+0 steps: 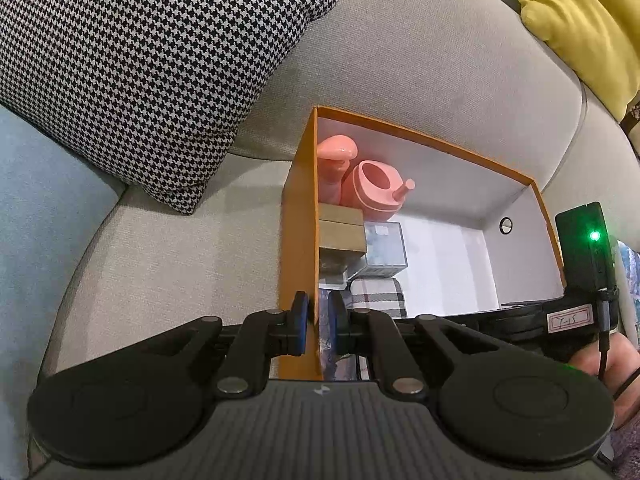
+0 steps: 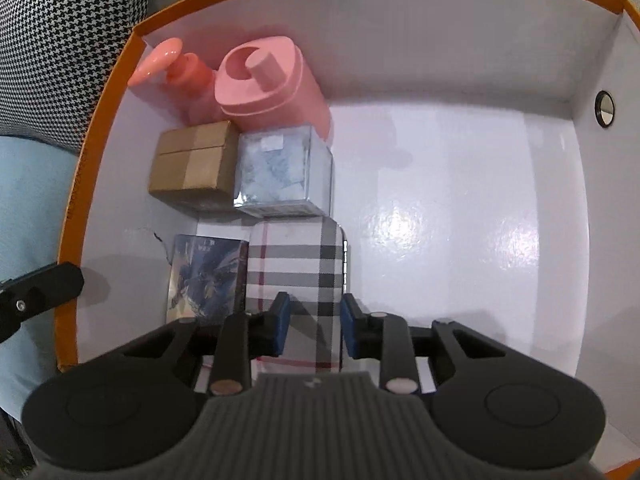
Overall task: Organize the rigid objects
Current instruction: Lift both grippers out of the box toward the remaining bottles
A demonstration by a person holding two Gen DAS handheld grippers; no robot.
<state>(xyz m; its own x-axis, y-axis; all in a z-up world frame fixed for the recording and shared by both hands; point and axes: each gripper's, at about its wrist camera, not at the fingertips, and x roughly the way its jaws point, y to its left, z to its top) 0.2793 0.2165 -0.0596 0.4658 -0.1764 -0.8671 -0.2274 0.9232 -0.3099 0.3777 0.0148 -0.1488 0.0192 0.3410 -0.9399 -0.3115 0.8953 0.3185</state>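
Boxes and bottles are packed along the left side of an orange box (image 2: 100, 120) on the sofa (image 1: 400, 60). Its near left wall is pinched by the left gripper (image 1: 318, 320). Nearest, the plaid case (image 2: 296, 256) is seen between the parted pads of the right gripper (image 2: 312, 328). Farther back stand a brown carton (image 2: 192, 160) and a pink bottle (image 2: 264, 84).

Left tongs (image 1: 318, 322): matte black body, ribbed grey top plate with a small white logo, two round black discs at the sides, black linkage bars with silver rivets, blue pads on the fingertips (image 1: 301, 312). Right tongs (image 2: 312, 326): same build, black links, pale rivets, blue pads (image 2: 283, 322), ribbed grey plate. In the left view, a black module with a green LED (image 1: 595, 235), a black cable, a white handwritten label (image 1: 568, 319).
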